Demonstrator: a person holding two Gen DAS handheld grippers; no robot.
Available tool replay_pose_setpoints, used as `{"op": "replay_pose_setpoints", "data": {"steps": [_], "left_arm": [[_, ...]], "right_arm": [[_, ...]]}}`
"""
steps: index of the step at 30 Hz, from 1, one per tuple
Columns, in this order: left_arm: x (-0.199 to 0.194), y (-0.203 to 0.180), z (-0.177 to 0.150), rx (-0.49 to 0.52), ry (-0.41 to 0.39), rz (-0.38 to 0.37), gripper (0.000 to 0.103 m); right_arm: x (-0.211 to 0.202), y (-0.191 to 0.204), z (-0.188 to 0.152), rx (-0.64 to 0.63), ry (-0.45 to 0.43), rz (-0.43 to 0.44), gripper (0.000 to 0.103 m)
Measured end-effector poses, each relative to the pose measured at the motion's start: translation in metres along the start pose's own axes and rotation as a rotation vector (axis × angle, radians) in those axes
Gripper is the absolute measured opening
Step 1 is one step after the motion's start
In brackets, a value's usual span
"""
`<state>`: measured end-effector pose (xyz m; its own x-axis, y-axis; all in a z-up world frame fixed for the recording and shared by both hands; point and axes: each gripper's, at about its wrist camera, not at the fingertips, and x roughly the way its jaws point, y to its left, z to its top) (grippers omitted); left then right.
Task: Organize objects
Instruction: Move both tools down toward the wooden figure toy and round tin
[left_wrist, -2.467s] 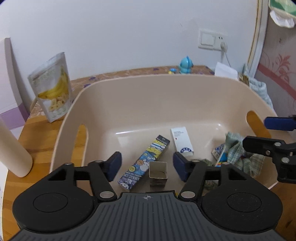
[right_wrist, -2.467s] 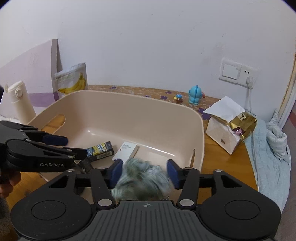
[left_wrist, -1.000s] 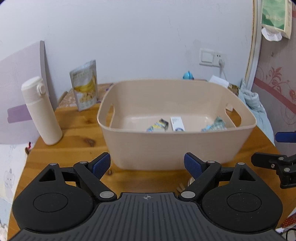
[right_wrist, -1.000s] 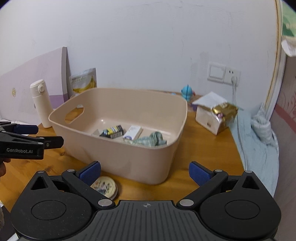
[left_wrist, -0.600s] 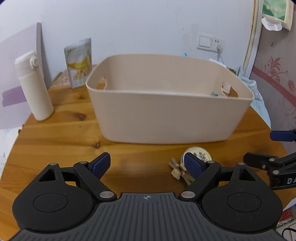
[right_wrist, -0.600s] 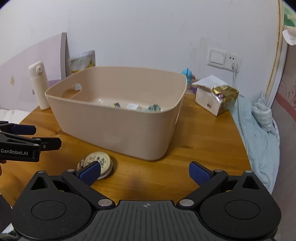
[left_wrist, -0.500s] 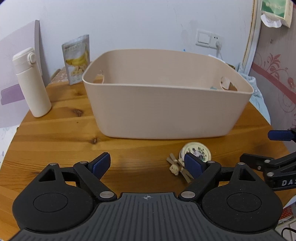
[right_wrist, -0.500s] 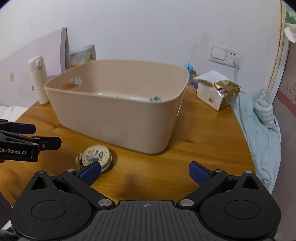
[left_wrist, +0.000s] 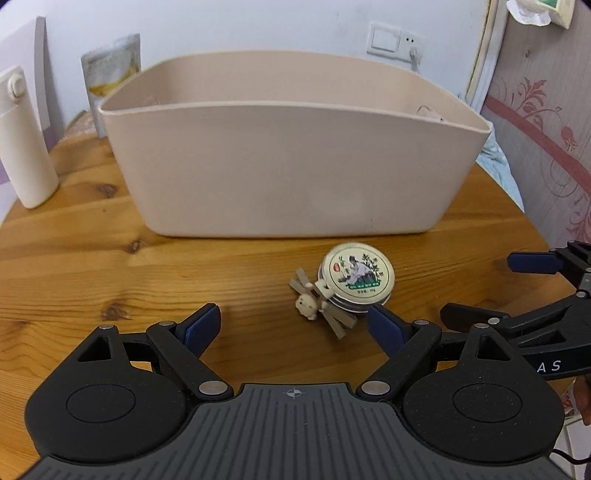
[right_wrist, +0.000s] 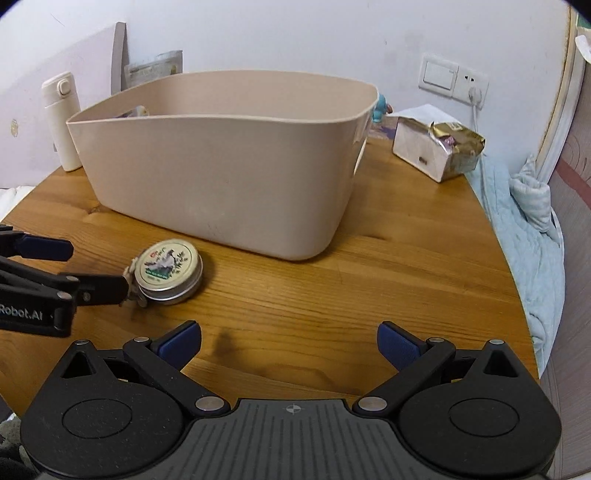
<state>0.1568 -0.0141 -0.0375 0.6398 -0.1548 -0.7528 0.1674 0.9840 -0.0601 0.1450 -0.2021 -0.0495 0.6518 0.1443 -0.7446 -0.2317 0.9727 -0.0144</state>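
A beige plastic bin (left_wrist: 295, 155) stands on the round wooden table (left_wrist: 110, 266); it also shows in the right wrist view (right_wrist: 221, 166). In front of it lies a round tin (left_wrist: 355, 275) with a picture on its lid, also in the right wrist view (right_wrist: 168, 266). A small beige clip toy (left_wrist: 317, 299) lies against the tin. My left gripper (left_wrist: 293, 325) is open, low over the table, just before the toy and tin. My right gripper (right_wrist: 290, 341) is open and empty over bare wood, right of the tin. The bin's contents are hidden by its wall.
A white bottle (left_wrist: 22, 140) stands at the left and a banana-chip bag (left_wrist: 110, 70) behind the bin. A white box with gold wrapping (right_wrist: 436, 147) and a blue figurine (right_wrist: 380, 107) sit at the back right. A blue cloth (right_wrist: 532, 229) hangs past the table's right edge.
Both grippers have pulled back out of the bin and dropped low in front of it. The left one has closed in on the tin and clip toy. Both stay open.
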Motion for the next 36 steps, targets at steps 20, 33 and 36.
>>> {"op": "replay_pose_setpoints", "data": {"steps": [20, 33, 36], "left_arm": [[0.020, 0.013, 0.005, 0.032, 0.014, 0.069, 0.089], [0.025, 0.043, 0.016, 0.004, -0.005, 0.090, 0.089], [0.025, 0.052, 0.018, -0.032, -0.005, 0.080, 0.089]], "right_arm": [[0.025, 0.018, 0.005, -0.028, 0.041, 0.045, 0.103], [0.041, 0.042, 0.022, -0.041, 0.027, 0.055, 0.103], [0.044, 0.047, 0.025, -0.042, 0.021, 0.057, 0.103]]}}
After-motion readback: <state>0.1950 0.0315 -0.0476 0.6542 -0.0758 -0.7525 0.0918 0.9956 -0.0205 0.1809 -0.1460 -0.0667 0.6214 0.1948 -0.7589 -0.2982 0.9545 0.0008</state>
